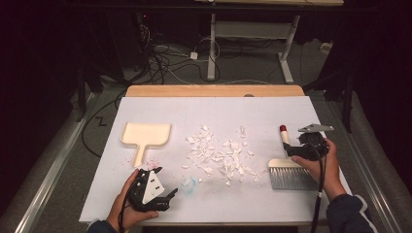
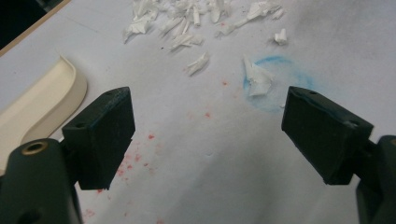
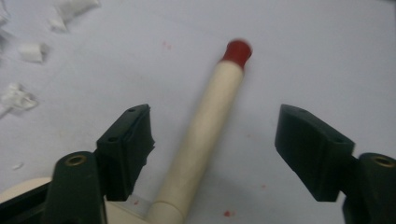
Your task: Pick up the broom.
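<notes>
Brush (image 1: 287, 170): it lies at the right side of the white sheet (image 1: 218, 109) that covers the table, grey bristles toward you, cream handle (image 3: 205, 135) pointing away and ending in a red cap (image 3: 237, 51). Your right gripper (image 1: 300, 148) sits over that handle. In the right gripper view the handle runs up between the two black jaws, which stand spread on either side of it with a clear gap to each pad, so nothing is pinched. Its fingers (image 3: 128, 149) are well off the handle.

Dustpan (image 1: 145, 136): cream, on the left half of the sheet, pan away from you, handle toward you. Your left gripper (image 1: 163, 194) rests near the front edge, just below the dustpan handle, jaws wide apart and nothing between them; in the left gripper view the dustpan's rim (image 2: 70, 79) shows at the left.

Paper scraps (image 1: 218, 155): white torn bits scattered mid-sheet between dustpan and brush.

Small marks: a faint blue ring (image 2: 275, 84) with one scrap inside, and red specks (image 2: 140, 154) near the left jaws.
</notes>
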Tool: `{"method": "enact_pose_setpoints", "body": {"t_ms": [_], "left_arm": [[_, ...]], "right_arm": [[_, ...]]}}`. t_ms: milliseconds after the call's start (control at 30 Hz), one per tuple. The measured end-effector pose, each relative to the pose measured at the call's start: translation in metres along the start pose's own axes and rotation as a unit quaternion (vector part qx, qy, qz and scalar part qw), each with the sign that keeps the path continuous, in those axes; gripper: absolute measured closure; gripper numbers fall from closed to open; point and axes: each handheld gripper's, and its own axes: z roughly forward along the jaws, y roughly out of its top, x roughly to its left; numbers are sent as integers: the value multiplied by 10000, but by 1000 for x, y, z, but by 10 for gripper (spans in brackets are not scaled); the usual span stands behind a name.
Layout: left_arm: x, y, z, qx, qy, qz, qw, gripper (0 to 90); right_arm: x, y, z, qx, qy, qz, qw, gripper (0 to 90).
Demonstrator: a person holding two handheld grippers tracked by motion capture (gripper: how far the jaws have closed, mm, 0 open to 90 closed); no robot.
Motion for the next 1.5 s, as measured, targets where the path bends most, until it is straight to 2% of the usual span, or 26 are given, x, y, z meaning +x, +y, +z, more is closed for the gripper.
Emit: {"method": "enact_pose_setpoints", "body": {"t_ms": [67, 133, 167, 200, 300, 367, 433, 467, 500, 600, 967, 1133, 1267, 1433, 1500], "left_arm": [[0, 0, 0, 1, -7, 1, 10000, 165], [-1, -1, 0, 24, -18, 29, 10000, 165], [-1, -1, 0, 24, -18, 29, 10000, 167], [-1, -1, 0, 36, -19, 62, 10000, 167], [-2, -1, -1, 46, -28, 82, 10000, 167], [-2, -1, -1, 44, -28, 83, 10000, 168], [-2, 0, -1, 49, -34, 100, 9999, 174], [-2, 0, -1, 58, -36, 110, 9999, 174], [-2, 0, -1, 54, -41, 102, 9999, 174], [-1, 0, -1, 72, -46, 95, 9999, 174], [-2, 0, 0, 84, -70, 99, 9999, 174], [-2, 0, 0, 91, -66, 109, 9999, 174], [-1, -1, -1, 88, -58, 109, 9999, 174], [-1, 0, -1, 89, -55, 116, 9999, 174], [-1, 0, -1, 88, -54, 113, 9999, 174]], "right_arm": [[-1, -1, 14, 338, 48, 91, 9994, 322], [-1, -4, 24, 622, 164, 202, 9977, 423], [-1, -4, 24, 622, 164, 202, 9977, 423], [-4, -9, 28, 680, 315, 346, 9966, 457], [-7, -12, 26, 610, 409, 462, 9962, 514], [-7, -12, 26, 621, 406, 430, 9963, 540], [-6, -10, 25, 715, 453, 324, 9959, 607], [-6, -10, 25, 715, 453, 324, 9959, 607], [-6, -11, 25, 698, 504, 322, 9958, 667], [-8, -12, 24, 655, 532, 366, 9958, 712], [-9, -14, 22, 544, 561, 326, 9964, 715], [-10, -15, 15, 340, 542, 276, 9976, 715], [-12, -15, 0, -48, 543, 248, 9982, 715], [-11, -16, -19, -552, 661, 73, 9963, 715], [-10, -16, -26, -666, 627, 26, 9958, 715]]}}
